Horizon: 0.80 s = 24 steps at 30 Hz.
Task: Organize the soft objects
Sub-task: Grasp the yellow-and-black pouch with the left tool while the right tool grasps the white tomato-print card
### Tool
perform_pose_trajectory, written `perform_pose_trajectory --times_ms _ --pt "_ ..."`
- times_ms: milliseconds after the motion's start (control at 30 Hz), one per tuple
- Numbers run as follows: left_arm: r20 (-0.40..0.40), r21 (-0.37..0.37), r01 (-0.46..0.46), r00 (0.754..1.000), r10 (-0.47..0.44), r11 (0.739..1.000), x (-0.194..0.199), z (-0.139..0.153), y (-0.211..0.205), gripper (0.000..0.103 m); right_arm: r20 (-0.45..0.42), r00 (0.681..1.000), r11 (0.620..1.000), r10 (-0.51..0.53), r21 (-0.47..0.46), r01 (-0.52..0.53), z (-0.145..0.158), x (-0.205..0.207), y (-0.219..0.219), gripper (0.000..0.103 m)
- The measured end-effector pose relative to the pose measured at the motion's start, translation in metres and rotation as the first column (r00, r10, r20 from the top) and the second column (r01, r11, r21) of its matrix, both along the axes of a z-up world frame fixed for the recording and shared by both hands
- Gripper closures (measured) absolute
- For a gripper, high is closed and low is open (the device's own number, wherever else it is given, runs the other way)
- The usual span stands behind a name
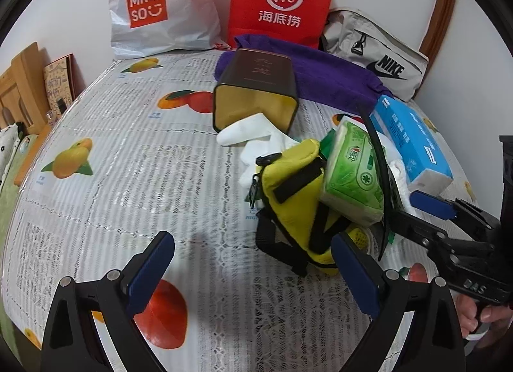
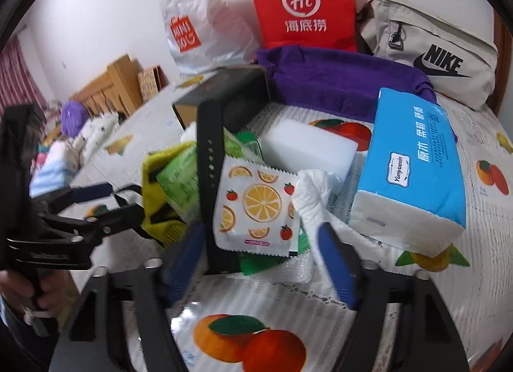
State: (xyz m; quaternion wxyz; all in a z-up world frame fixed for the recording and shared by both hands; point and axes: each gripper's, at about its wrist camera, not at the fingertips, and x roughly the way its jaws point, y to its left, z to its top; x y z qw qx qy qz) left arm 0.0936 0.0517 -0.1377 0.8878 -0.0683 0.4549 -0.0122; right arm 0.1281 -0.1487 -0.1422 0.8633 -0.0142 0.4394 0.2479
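Left gripper (image 1: 253,268) jaws stand apart over the fruit-printed tablecloth (image 1: 128,163). Yellow fabric pouch with black straps (image 1: 295,202) touches the green tissue pack (image 1: 351,173).

The support surface is a table (image 1: 112,154) covered with a fruit-print lace cloth. A purple towel (image 1: 320,74) lies at 12 o'clock. A tipped dark box (image 1: 256,90) rests at centre. A yellow pouch (image 1: 295,199), green tissue pack (image 1: 352,173) and blue tissue pack (image 1: 413,141) cluster at 3 o'clock.
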Motion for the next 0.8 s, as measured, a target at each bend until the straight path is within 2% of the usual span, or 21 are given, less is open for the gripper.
perform_pose_trajectory --times_ms 33,133,200,267,367,400,433,667,800 --pt "-0.002 -0.002 0.001 1.000 -0.001 1.000 0.000 0.000 0.000 0.005 -0.007 1.000 1.000 -0.006 0.010 0.007 0.000 0.000 -0.003 0.050" --pt "-0.007 -0.016 0.007 1.000 -0.007 1.000 0.001 -0.002 0.000 0.005 0.001 0.999 0.998 -0.034 0.057 0.034 0.005 -0.001 -0.015 0.058" --pt "-0.009 -0.022 0.011 1.000 -0.011 1.000 0.001 -0.002 0.000 0.005 0.026 0.999 0.998 -0.046 0.046 0.045 0.010 -0.002 -0.020 0.059" --pt "-0.008 -0.027 0.009 1.000 -0.009 1.000 0.001 -0.001 0.001 0.005 0.051 0.997 0.998 -0.053 0.027 0.051 0.012 -0.002 -0.023 0.064" --pt "-0.006 -0.030 0.006 1.000 -0.006 1.000 0.003 -0.001 0.003 0.005 0.052 0.998 0.999 -0.046 0.012 0.046 0.011 0.003 -0.023 0.078" --pt "-0.006 -0.027 0.002 1.000 -0.002 1.000 0.003 -0.001 0.003 0.005 0.054 0.998 0.999 -0.040 0.004 0.040 0.010 0.006 -0.021 0.086" --pt "-0.007 -0.026 -0.001 1.000 0.000 1.000 0.004 -0.001 0.004 0.005 0.059 0.998 0.999 -0.036 -0.003 0.036 0.010 0.007 -0.019 0.089" --pt "0.002 -0.031 -0.007 1.000 0.007 0.999 0.008 -0.004 0.010 0.005 0.117 0.993 0.998 0.000 -0.059 0.007 0.006 0.014 -0.003 0.095" --pt "0.014 -0.035 0.009 1.000 -0.008 0.999 0.010 -0.003 0.012 0.005 0.121 0.993 0.999 0.007 -0.033 -0.003 0.016 0.014 -0.002 0.099"
